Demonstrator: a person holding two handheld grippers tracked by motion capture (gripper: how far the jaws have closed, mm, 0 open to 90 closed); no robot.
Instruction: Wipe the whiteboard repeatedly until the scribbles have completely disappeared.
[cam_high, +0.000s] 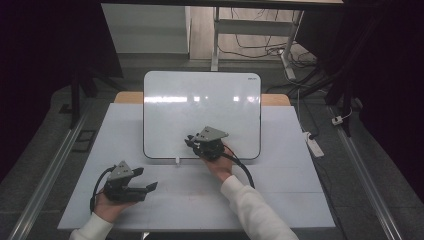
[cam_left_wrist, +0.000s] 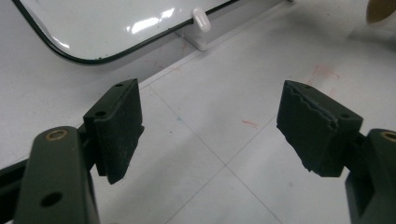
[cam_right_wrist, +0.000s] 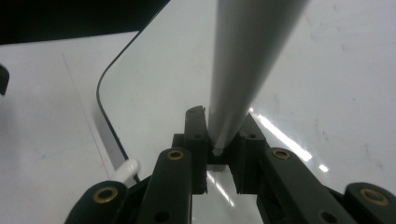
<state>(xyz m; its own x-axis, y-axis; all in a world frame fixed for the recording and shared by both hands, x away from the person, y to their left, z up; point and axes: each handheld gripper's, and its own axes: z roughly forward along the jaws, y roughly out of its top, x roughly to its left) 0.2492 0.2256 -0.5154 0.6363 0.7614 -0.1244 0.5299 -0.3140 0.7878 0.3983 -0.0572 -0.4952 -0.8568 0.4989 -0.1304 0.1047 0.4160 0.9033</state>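
Observation:
A white board (cam_high: 200, 100) with a thin black rim lies flat on the white table (cam_high: 280, 195). My right gripper (cam_high: 192, 140) is over the board's lower middle, shut on a pale grey marker (cam_right_wrist: 243, 60). In the right gripper view the marker runs up and away from between the jaws (cam_right_wrist: 223, 121), over the board's glossy face (cam_right_wrist: 327, 70). My left gripper (cam_high: 145, 179) rests at the table's near left, open, with bare table between its pads (cam_left_wrist: 210, 126). The board's rounded corner (cam_left_wrist: 107, 23) lies ahead of it.
A small white cap-like piece (cam_high: 177, 161) sits at the board's near edge, also seen from the left gripper (cam_left_wrist: 201, 18) and the right gripper (cam_right_wrist: 126, 170). A power strip (cam_high: 315, 145) and cables lie on the floor to the right. Desk legs stand behind the table.

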